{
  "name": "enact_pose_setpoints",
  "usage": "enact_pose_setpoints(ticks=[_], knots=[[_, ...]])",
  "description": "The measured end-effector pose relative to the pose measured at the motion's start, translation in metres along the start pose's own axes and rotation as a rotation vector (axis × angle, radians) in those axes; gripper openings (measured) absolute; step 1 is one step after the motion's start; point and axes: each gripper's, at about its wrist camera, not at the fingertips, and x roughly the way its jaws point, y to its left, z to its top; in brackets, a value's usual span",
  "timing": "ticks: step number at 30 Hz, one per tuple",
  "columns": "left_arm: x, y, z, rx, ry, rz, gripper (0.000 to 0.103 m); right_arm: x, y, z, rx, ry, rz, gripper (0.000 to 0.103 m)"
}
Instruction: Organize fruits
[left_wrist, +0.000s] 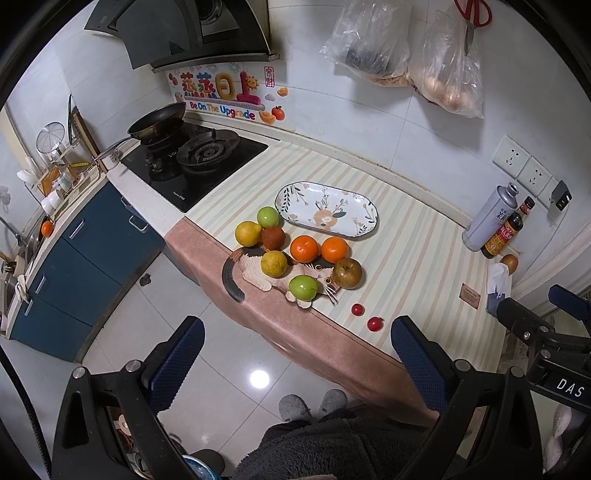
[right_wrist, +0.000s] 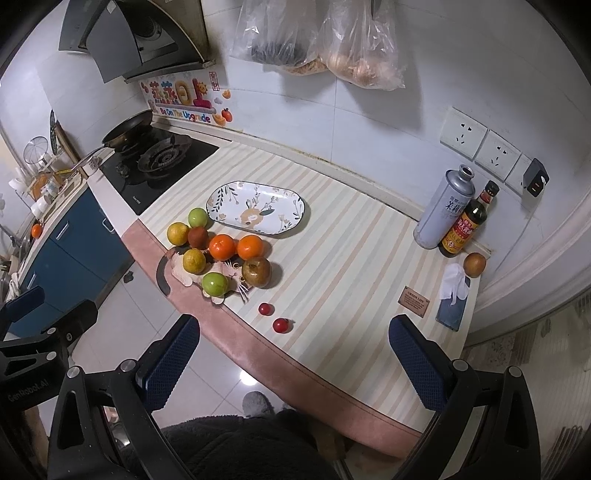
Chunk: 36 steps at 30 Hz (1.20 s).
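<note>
1. Left gripper was held above the floor in front of the counter, blue pads wide apart, nothing between them.
2. Right gripper hung over the counter's near edge, jaws likewise spread, empty.
3. Fruit sat bunched on the striped mat, partly over a cat-shaped coaster: two oranges side by side, two green apples, two yellow-green citrus, a dark red fruit, a brown pear-like fruit.
4. Two small red tomatoes lay apart from the pile, nearer the counter edge.
5. Oval floral plate was just behind the pile, bare.
6. One more brown fruit sat far right by a sauce bottle and a grey can.
7. Stove with pan was at left.
</note>
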Motion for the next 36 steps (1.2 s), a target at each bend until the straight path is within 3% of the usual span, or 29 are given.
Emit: enact_pose_setpoints(ticks=[27,32,36], knots=[[0.003,-0.005,0.012,-0.003,-0.018,0.002,0.103,0.004,-0.005,0.008,0.021,-0.009,0.025,0.103],[0.019,0.003,0.026,-0.036,-0.088,0.086,0.103,0.033,-0.020,0.017,0.089,-0.002,0.111,0.103],[0.055,0.015,0.039,-0.043,-0.124,0.261,0.103,0.078,-0.021,0.027,0.119,0.035,0.208,0.103]])
